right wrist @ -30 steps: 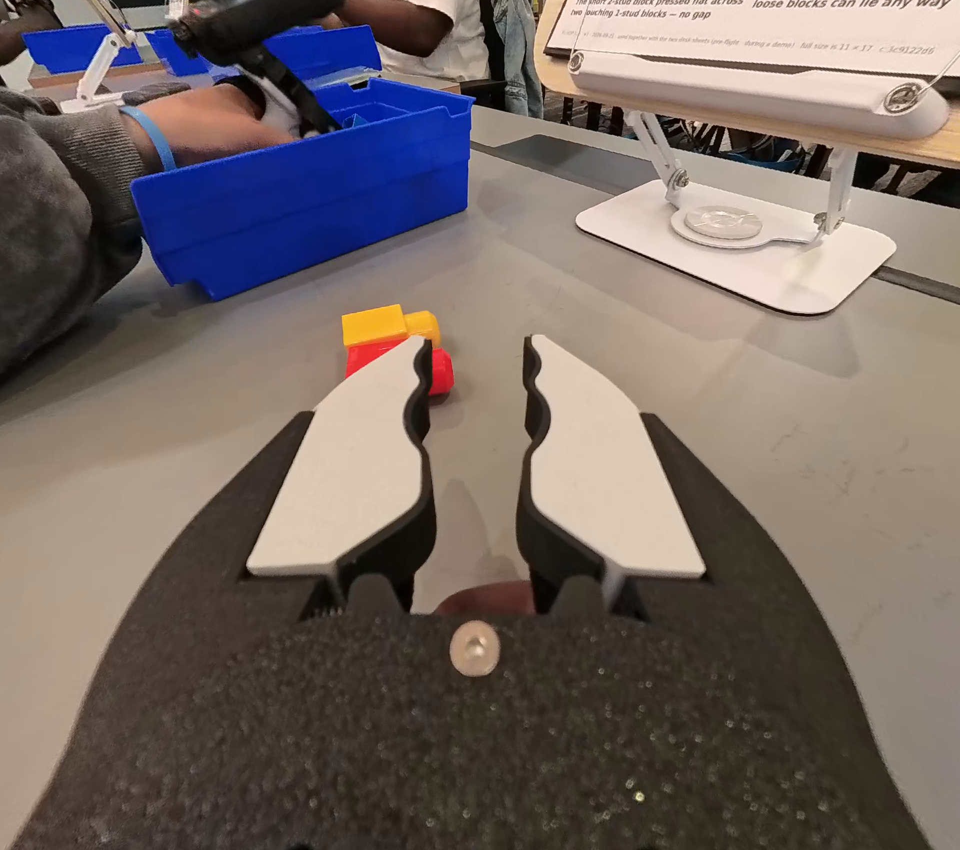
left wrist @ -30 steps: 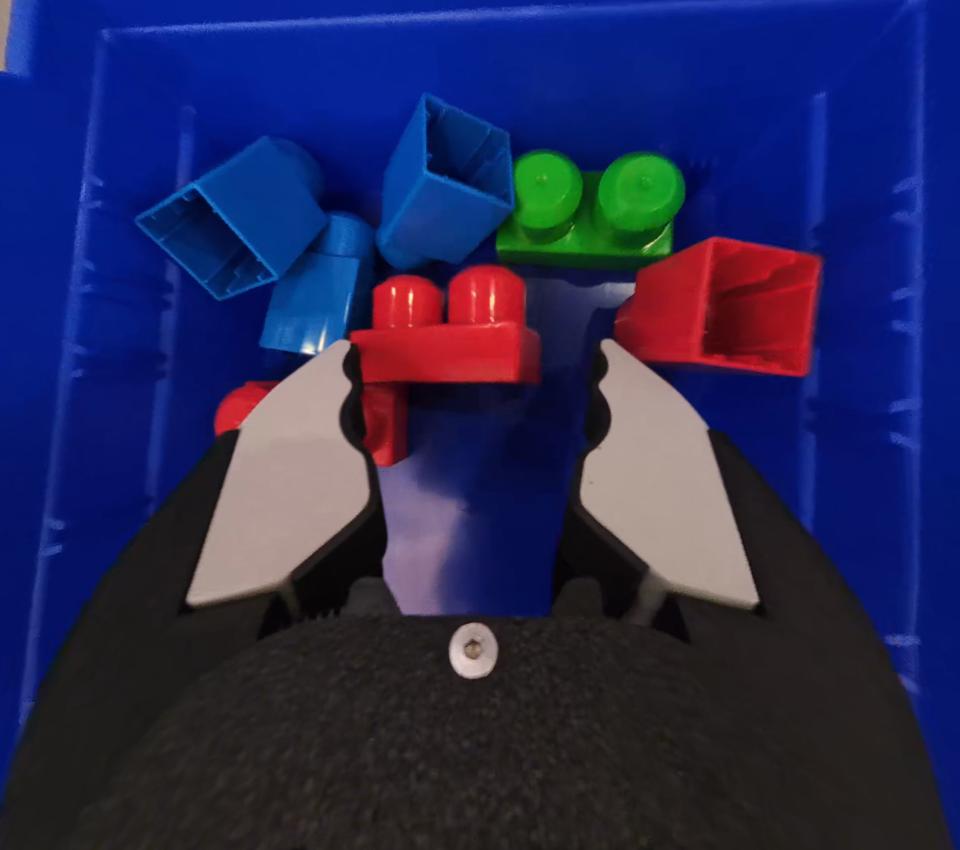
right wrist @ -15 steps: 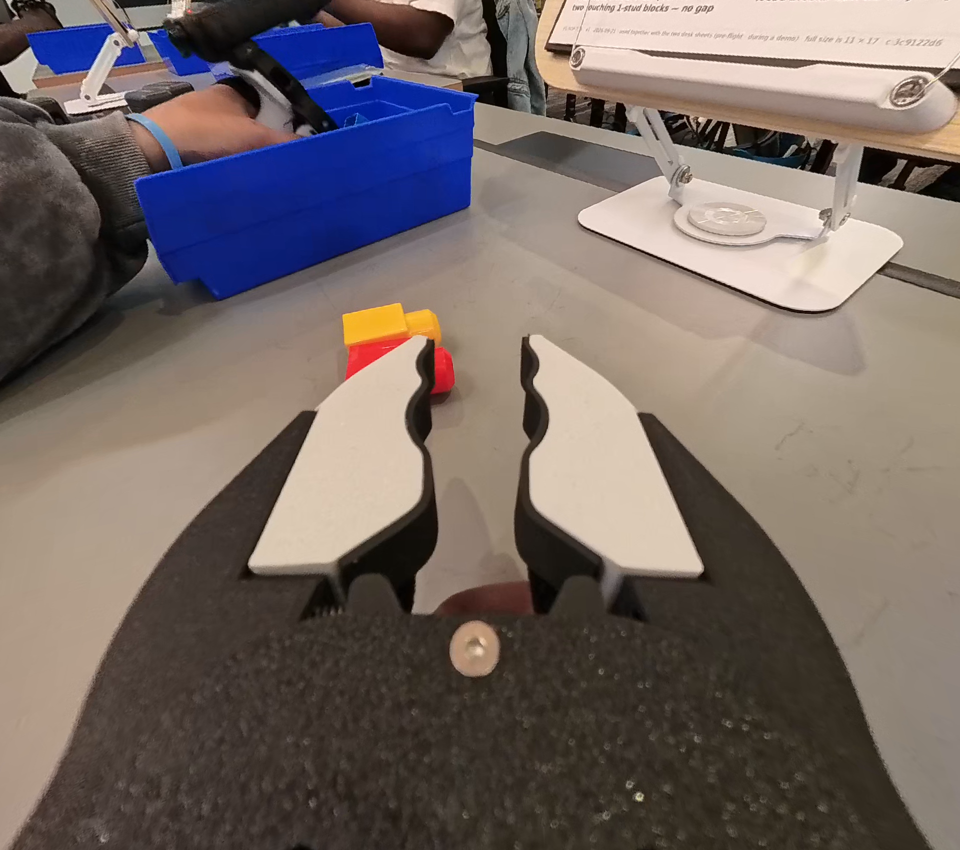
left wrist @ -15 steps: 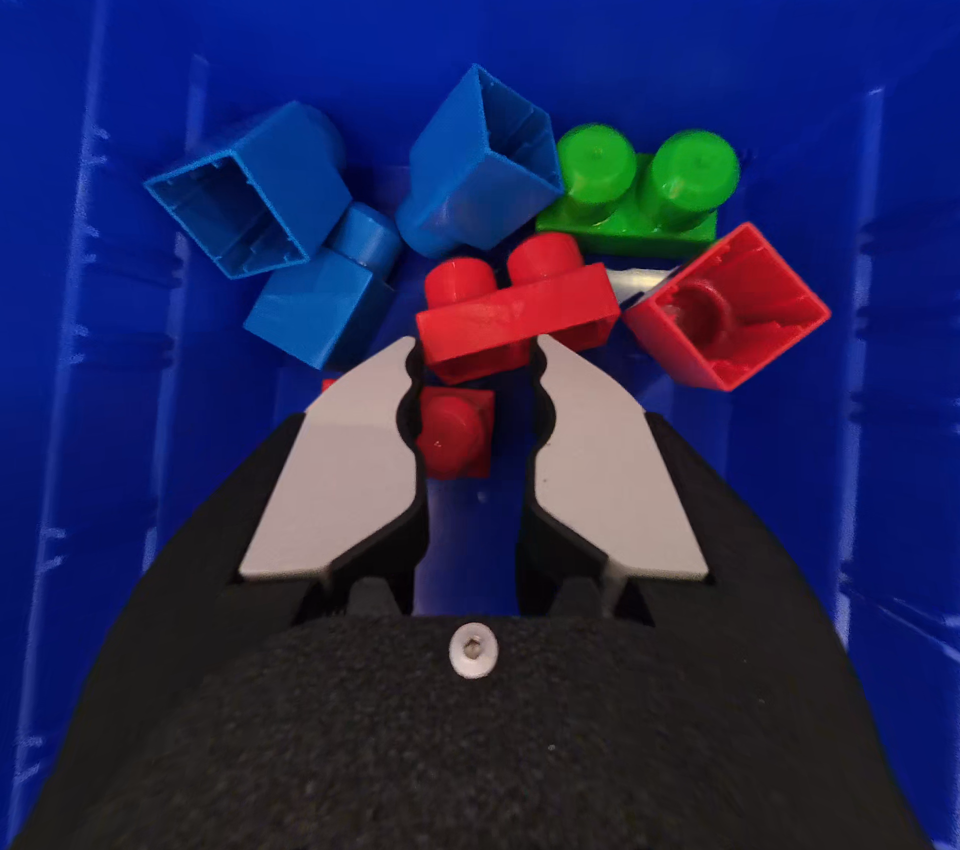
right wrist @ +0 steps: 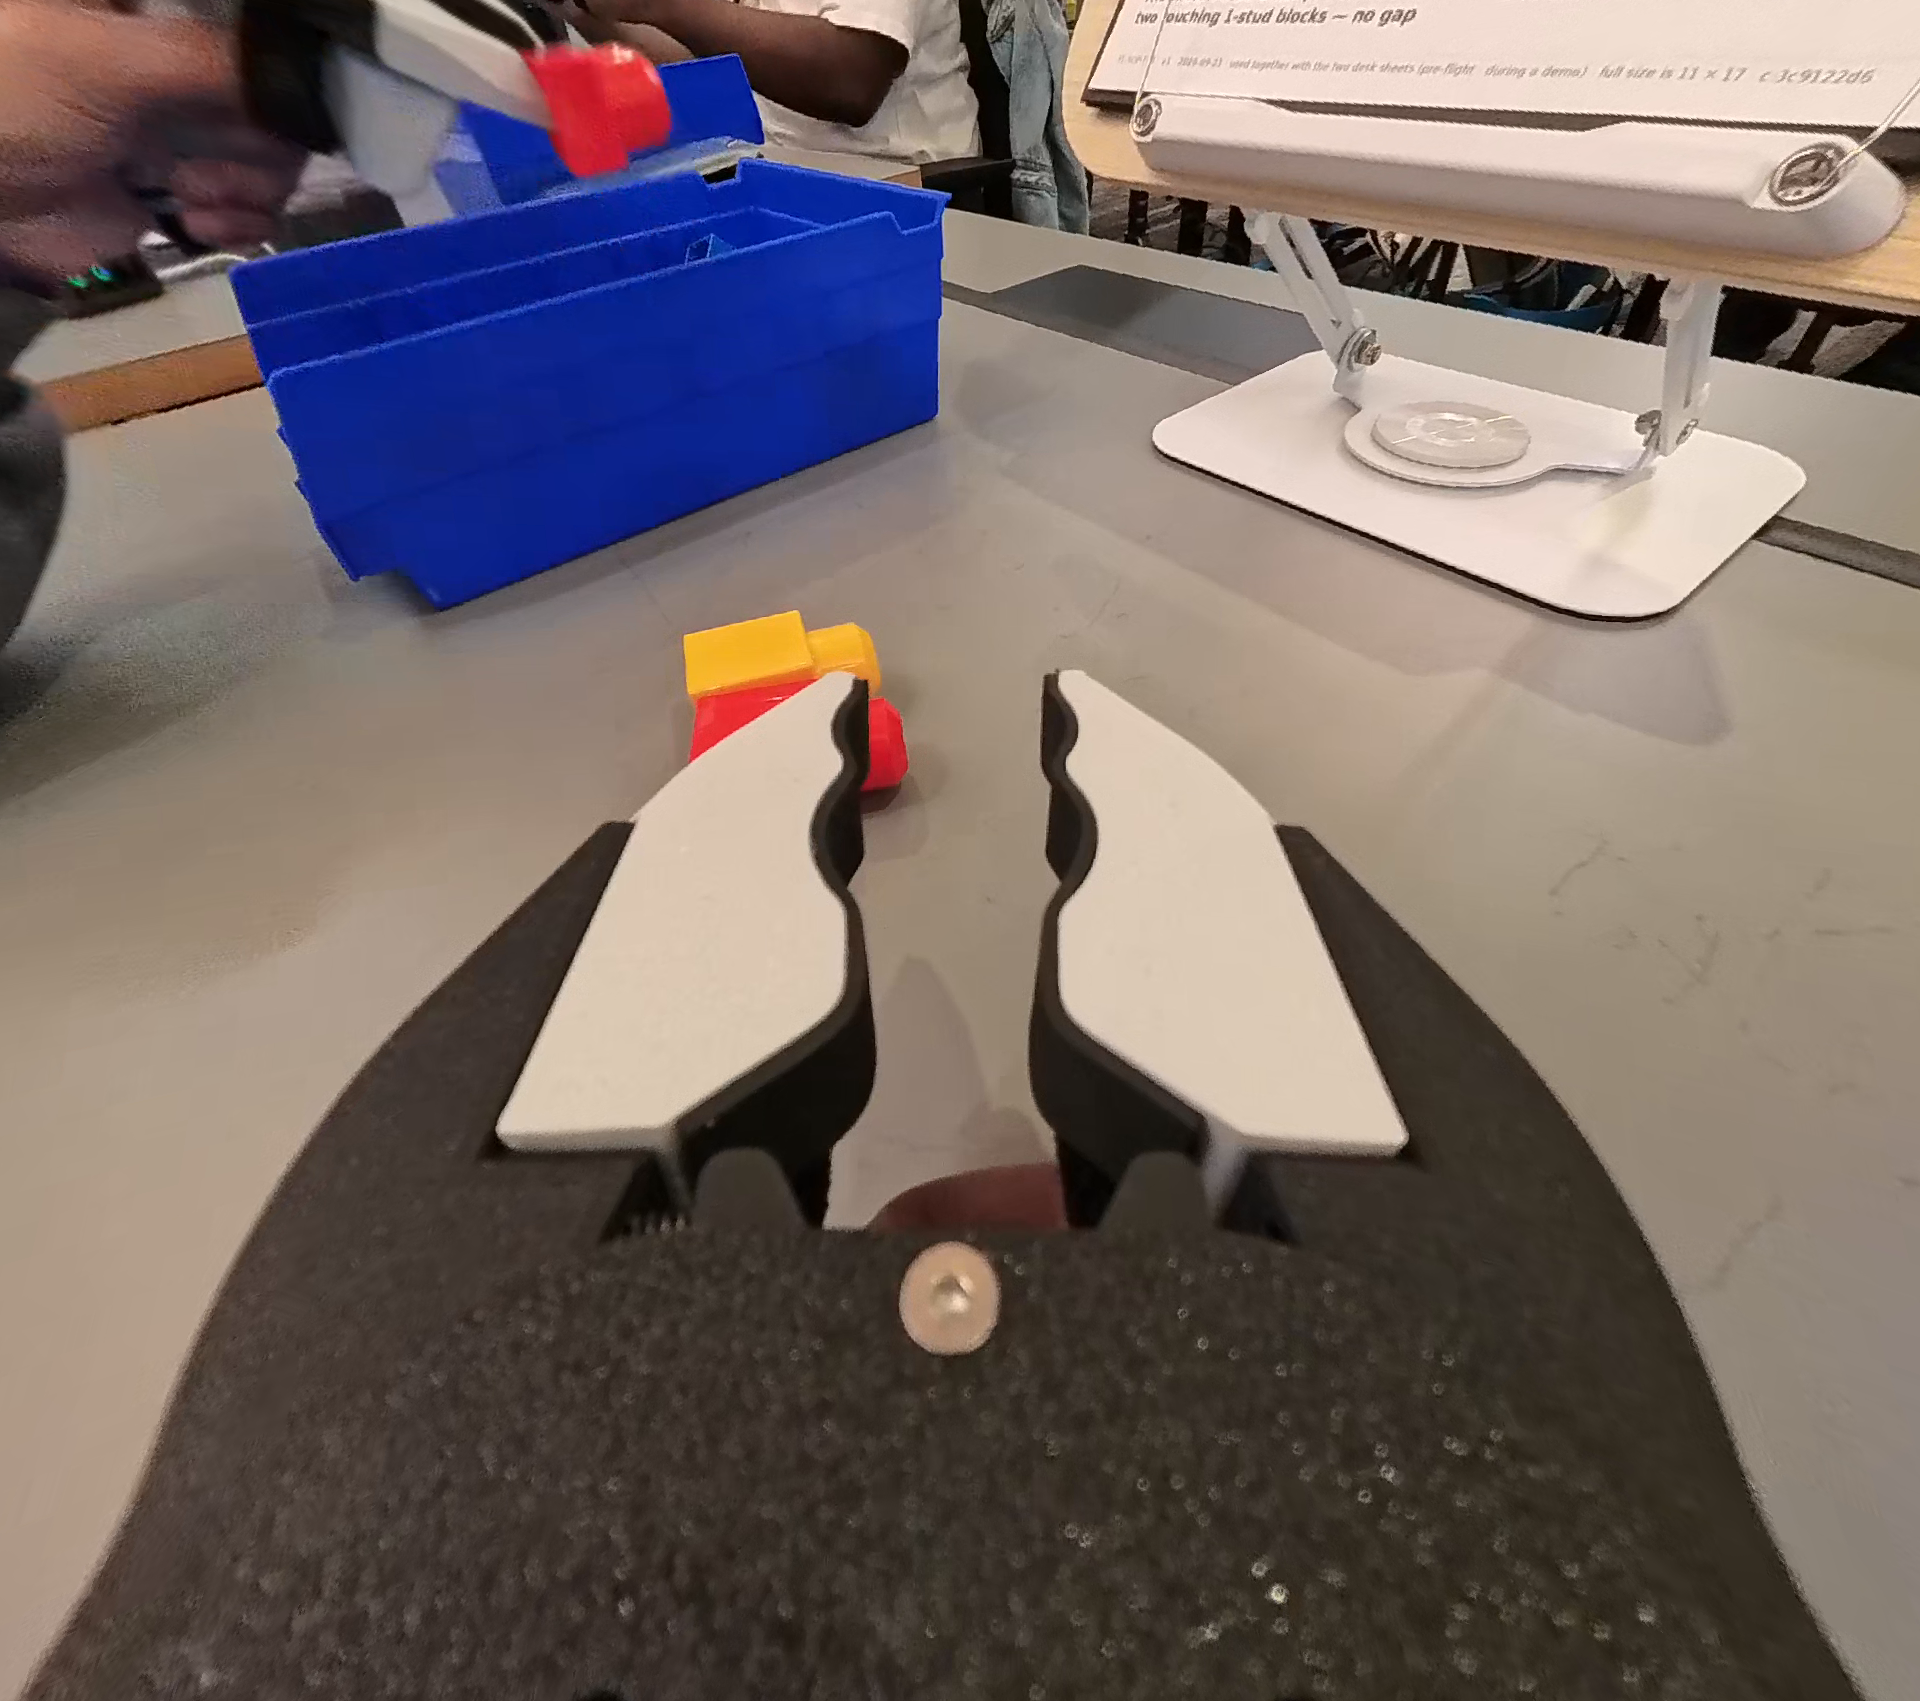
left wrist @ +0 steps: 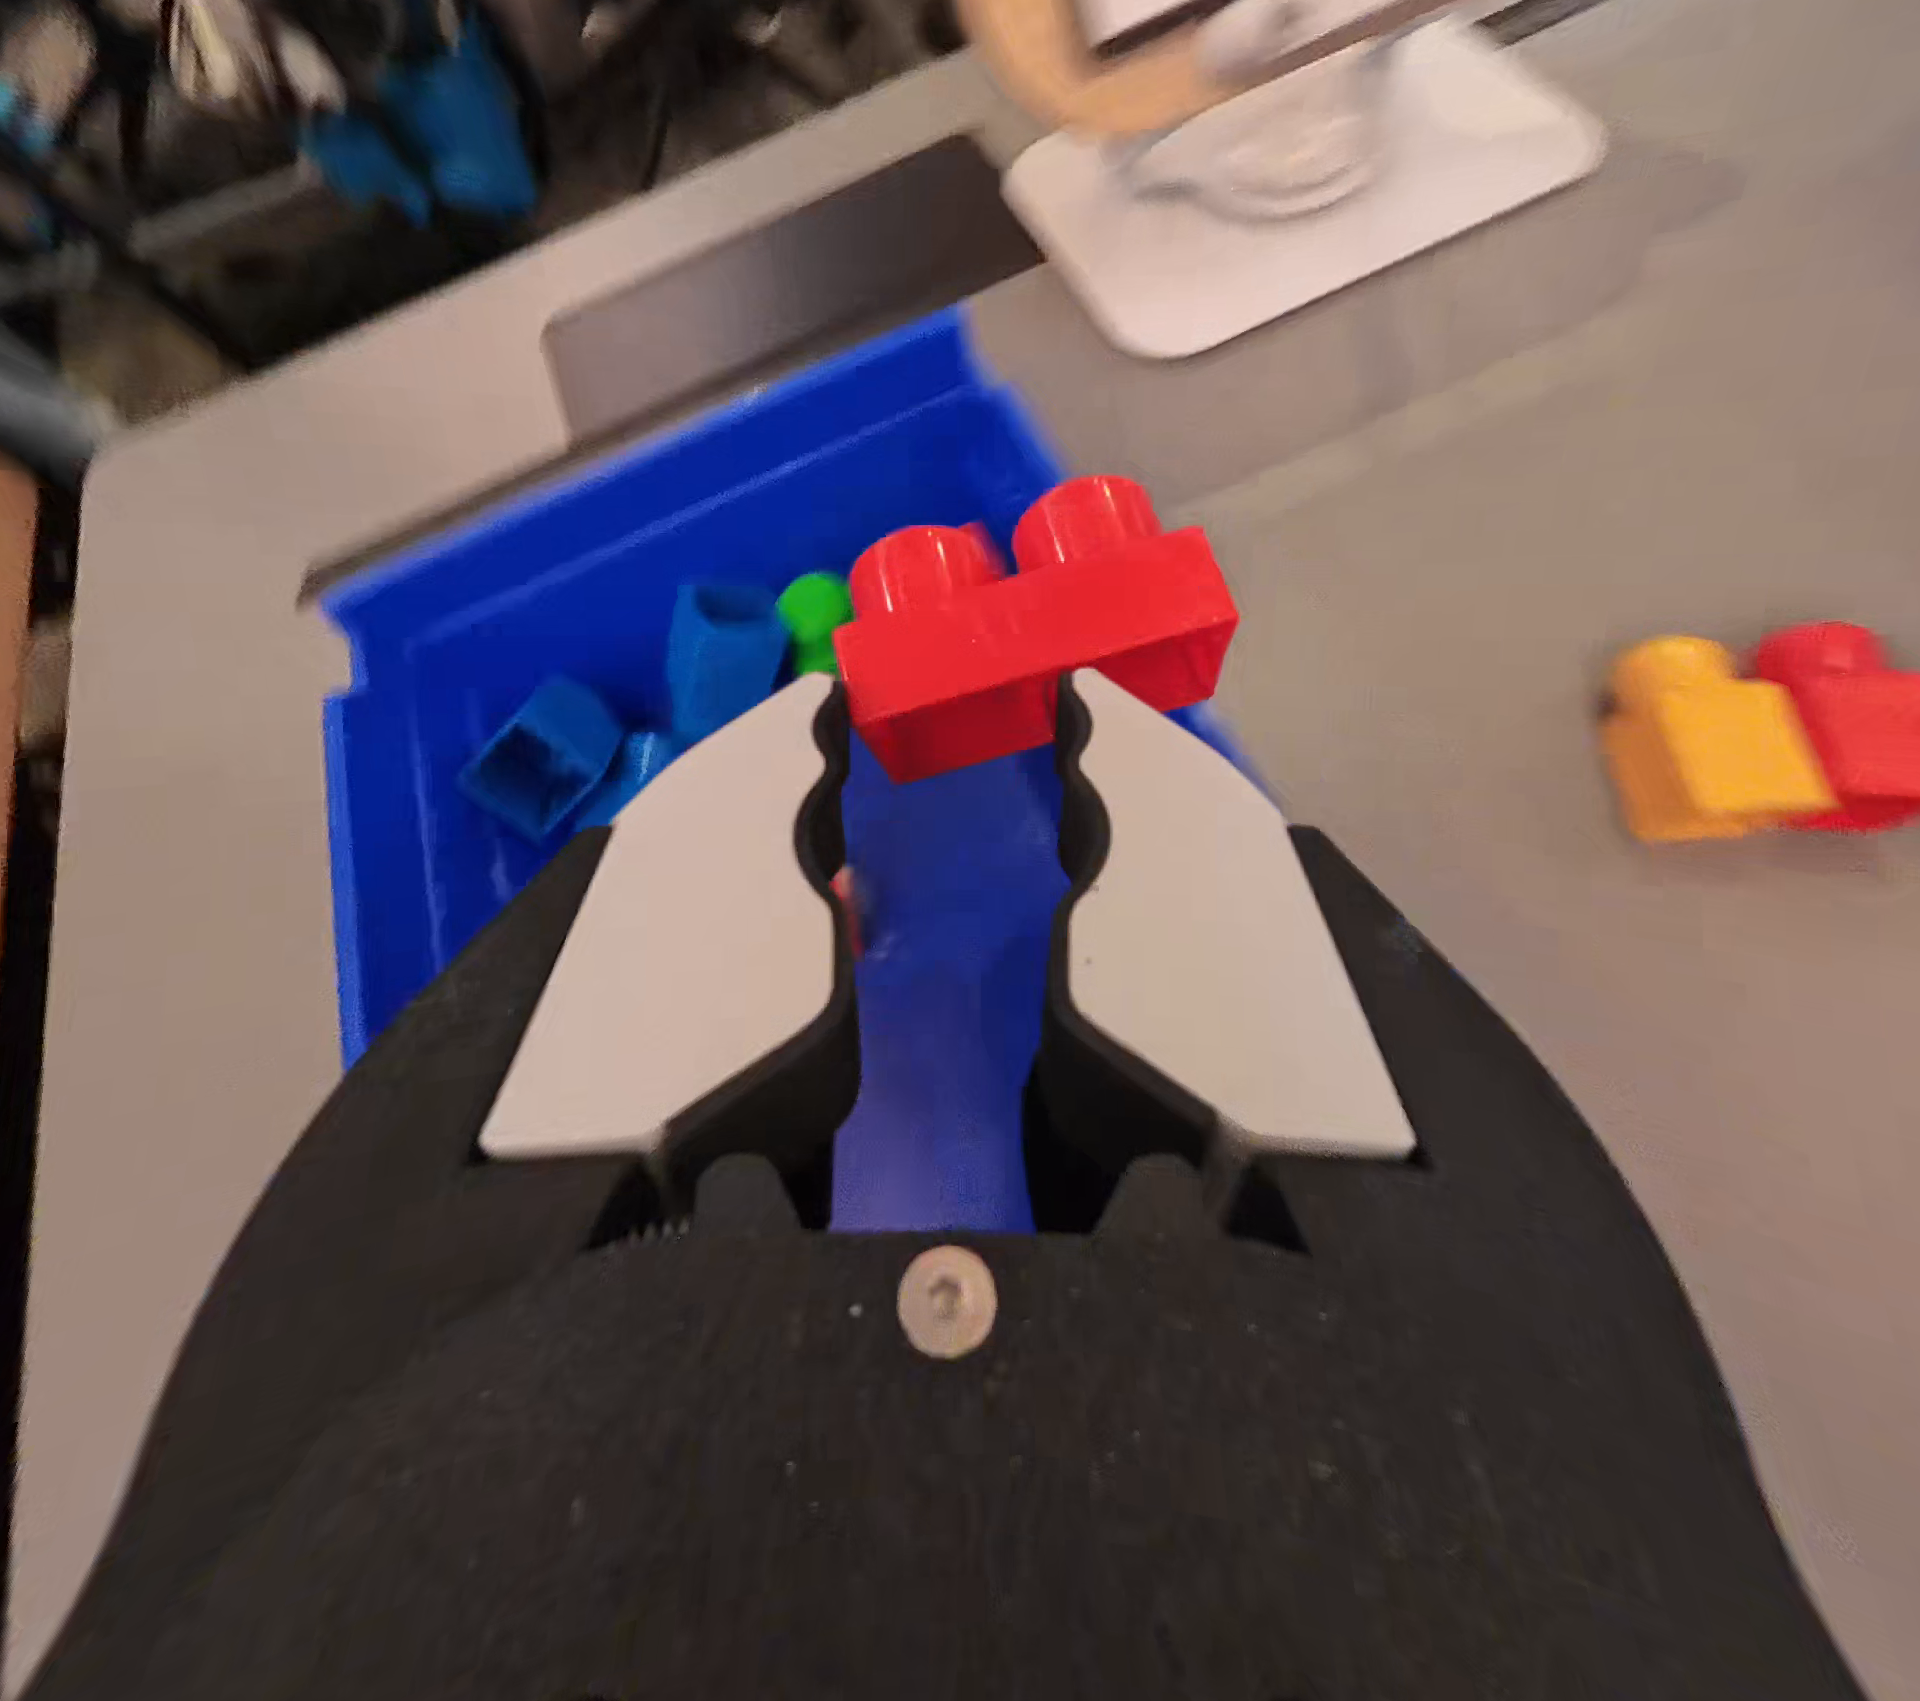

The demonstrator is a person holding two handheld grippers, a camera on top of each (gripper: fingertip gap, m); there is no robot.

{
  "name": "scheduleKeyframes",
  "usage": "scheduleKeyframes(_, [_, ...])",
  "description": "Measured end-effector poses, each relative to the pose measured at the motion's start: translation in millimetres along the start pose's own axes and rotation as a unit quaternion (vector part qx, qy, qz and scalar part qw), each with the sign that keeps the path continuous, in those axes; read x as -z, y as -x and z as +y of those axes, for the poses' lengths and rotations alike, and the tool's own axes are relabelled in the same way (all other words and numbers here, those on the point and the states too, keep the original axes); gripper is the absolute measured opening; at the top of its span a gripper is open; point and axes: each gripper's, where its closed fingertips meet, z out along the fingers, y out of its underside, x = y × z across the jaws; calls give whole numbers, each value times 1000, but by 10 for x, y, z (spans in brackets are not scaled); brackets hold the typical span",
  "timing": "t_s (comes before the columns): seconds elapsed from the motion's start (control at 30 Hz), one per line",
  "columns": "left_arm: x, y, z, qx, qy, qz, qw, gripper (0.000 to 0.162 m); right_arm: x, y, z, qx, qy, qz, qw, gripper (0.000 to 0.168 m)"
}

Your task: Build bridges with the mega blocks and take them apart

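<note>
left gripper [left wrist: 945, 695] | right gripper [right wrist: 951, 690] | black bodies | grey fingers | silver screws

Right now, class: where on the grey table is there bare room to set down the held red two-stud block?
Bare table lies between the yellow and red blocks, the blue bin and the white stand base. The bin's inside is crowded. The left gripper holds the red two-stud block.

Left hand-held gripper [left wrist: 948, 695] raised, fingers clamped; right hand-held gripper [right wrist: 951, 695] low, level, fingers parted, empty.
</note>
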Motion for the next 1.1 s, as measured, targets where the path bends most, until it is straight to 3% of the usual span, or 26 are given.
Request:
scheduleKeyframes(0.07, [110, -399, -193, -44, -16, 32, 998, 37, 5, -8, -15, -1, -5, 1, 1000, 31])
scheduleKeyframes(0.17, [-26, -1027, -317, -62, 4, 73, 995, 37, 12, 13, -35, 1, -12, -6, 1000, 32])
scheduleKeyframes(0.33, [-734, -1740, -216, -95, 82, 100, 987, 38, 74, 228, -95, 10, -32, -62, 998, 32])
scheduleKeyframes(0.47, [-1213, -2152, -194, -110, 84, 163, 977, 37, 181, 342, -126, 23, -47, -84, 995, 32])
scheduleKeyframes(0.7, [-1658, -2314, -92, -147, 107, 162, 970, 38, 185, 228, -97, 0, -41, -66, 997, 29])
scheduleKeyframes(0.93, [-1749, -2354, -6, -147, 111, 181, 966, 38, 163, 192, -74, -8, -32, -66, 997, 30])
scheduleKeyframes(0.97, [-1733, -2342, 3, -150, 113, 181, 965, 40, 163, 195, -74, -8, -32, -66, 997, 30])
scheduleKeyframes(1.03, [-1663, -2302, 22, -149, 124, 183, 964, 61, 160, 197, -68, -8, -31, -66, 997, 30])
scheduleKeyframes(1.1, [-1518, -2283, 4, -136, 123, 201, 962, 67, 154, 195, -64, -11, -30, -67, 997, 30])
